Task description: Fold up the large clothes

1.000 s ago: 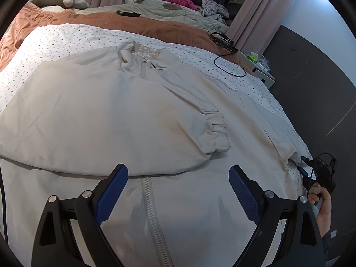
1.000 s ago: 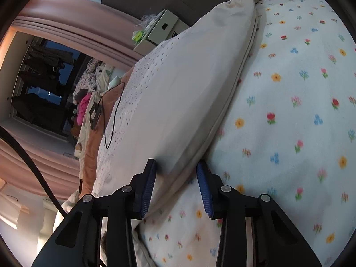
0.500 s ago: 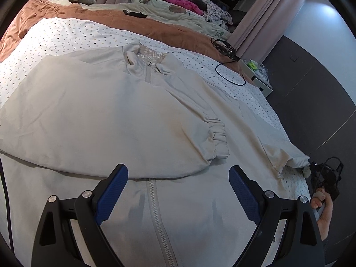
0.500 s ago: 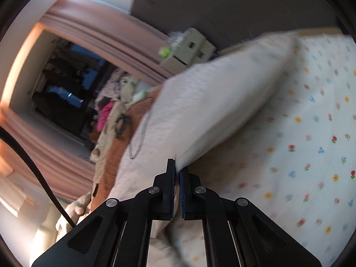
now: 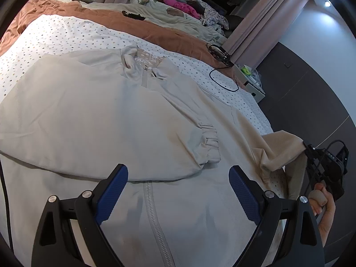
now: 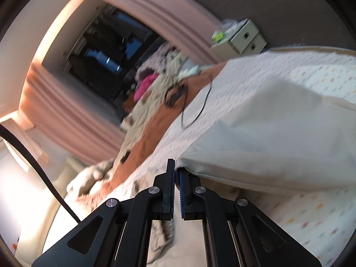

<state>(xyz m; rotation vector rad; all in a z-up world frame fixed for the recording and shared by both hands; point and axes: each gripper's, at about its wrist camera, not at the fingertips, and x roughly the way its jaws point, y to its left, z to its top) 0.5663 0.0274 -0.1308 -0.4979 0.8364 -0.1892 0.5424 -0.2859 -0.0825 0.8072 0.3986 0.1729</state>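
One beige zip jacket (image 5: 115, 120) is lying spread on the dotted bed (image 5: 66, 35), its sleeve cuff hanging clamped in the right tool (image 5: 308, 150); only the left wrist view is showing this whole. Left tool (image 5: 178, 189) is hovering, jaws apart. Right wrist view is blurring, cutting off the garment.

Left wrist view overlooks bed (image 5: 66, 35), right view close, both sharing jacket (image 5: 100, 120)

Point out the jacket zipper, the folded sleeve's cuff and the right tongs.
zipper (image 5: 155, 222), left wrist view, on the teeth below the folded sleeve.
cuff (image 5: 210, 146), left wrist view, on the gathered elastic.
right tongs (image 6: 175, 173), right wrist view, between the tips shut on the sleeve.
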